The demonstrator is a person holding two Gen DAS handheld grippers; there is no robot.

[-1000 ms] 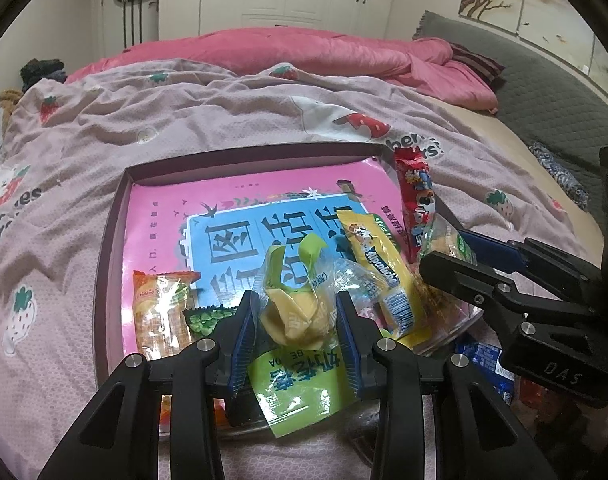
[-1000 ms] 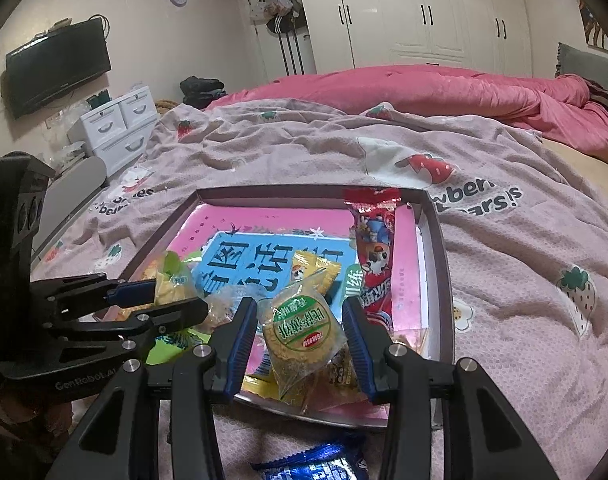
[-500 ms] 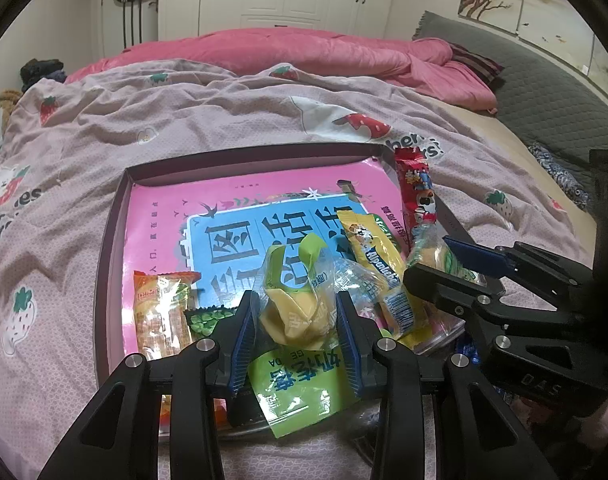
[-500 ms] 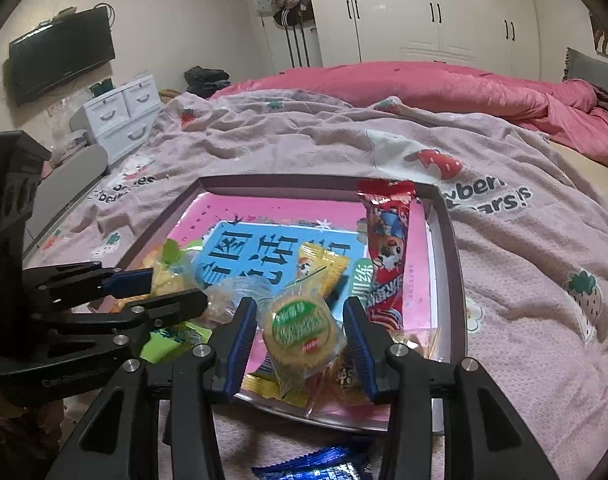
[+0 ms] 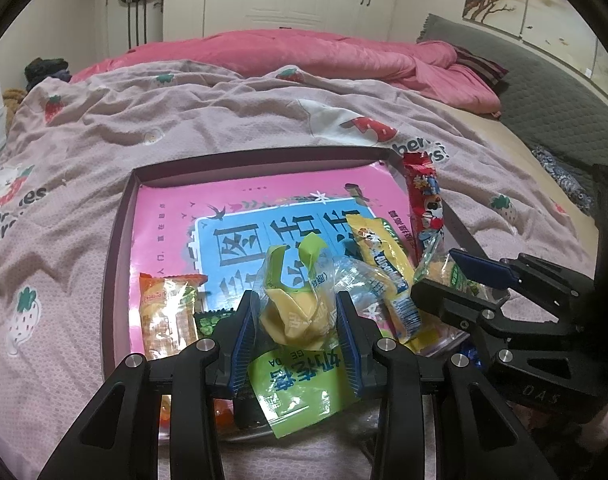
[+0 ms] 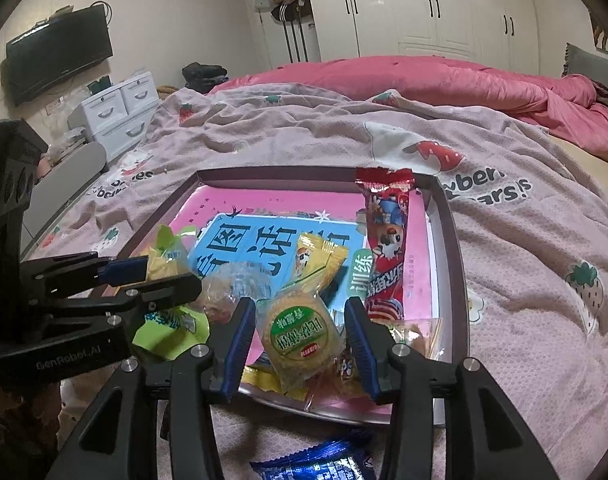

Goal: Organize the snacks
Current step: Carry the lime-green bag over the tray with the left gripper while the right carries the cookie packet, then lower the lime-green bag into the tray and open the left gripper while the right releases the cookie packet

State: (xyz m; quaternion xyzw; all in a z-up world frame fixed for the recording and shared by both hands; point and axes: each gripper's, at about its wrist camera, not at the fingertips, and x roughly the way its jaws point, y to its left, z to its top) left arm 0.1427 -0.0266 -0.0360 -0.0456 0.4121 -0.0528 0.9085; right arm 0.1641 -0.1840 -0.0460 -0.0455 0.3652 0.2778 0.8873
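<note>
1. Bed [image 6: 524,240]: the work surface, covered with a mauve strawberry-print blanket [image 5: 223,112]; a pink duvet [image 5: 324,52] is bunched beyond it.
2. Room: white wardrobes [image 6: 424,4] stand behind the bed; a wall television [image 6: 57,52], a clock and a white drawer unit [image 6: 115,108] lie to the tray's far left in the right wrist view.
3. Tray [image 5: 115,248]: a shallow dark-rimmed tray lined with a pink and blue printed sheet, resting on the blanket; it serves as the landmark below.
4. Snacks already in the tray: a red packet [image 6: 386,240] along its right edge, a yellow packet [image 6: 318,258] near its centre, an orange packet [image 5: 167,312] at its near left. Its far half is bare.
5. Left gripper [image 5: 297,326]: over the tray's near edge, its blue-padded jaws closed on a yellow-green snack bag [image 5: 293,312] that is raised above a flat green packet [image 5: 299,384].
6. Right gripper [image 6: 299,340]: over the tray's near right, jaws pressed on a round green-labelled biscuit pack [image 6: 299,334].
7. Blue packet [image 6: 320,466]: outside the tray, on the blanket in front of its near rim.
8. Progress (judgement): roughly midway. Several snacks are in the tray but heaped at the near edge; the two held items await placing and the blue packet awaits collection.
</note>
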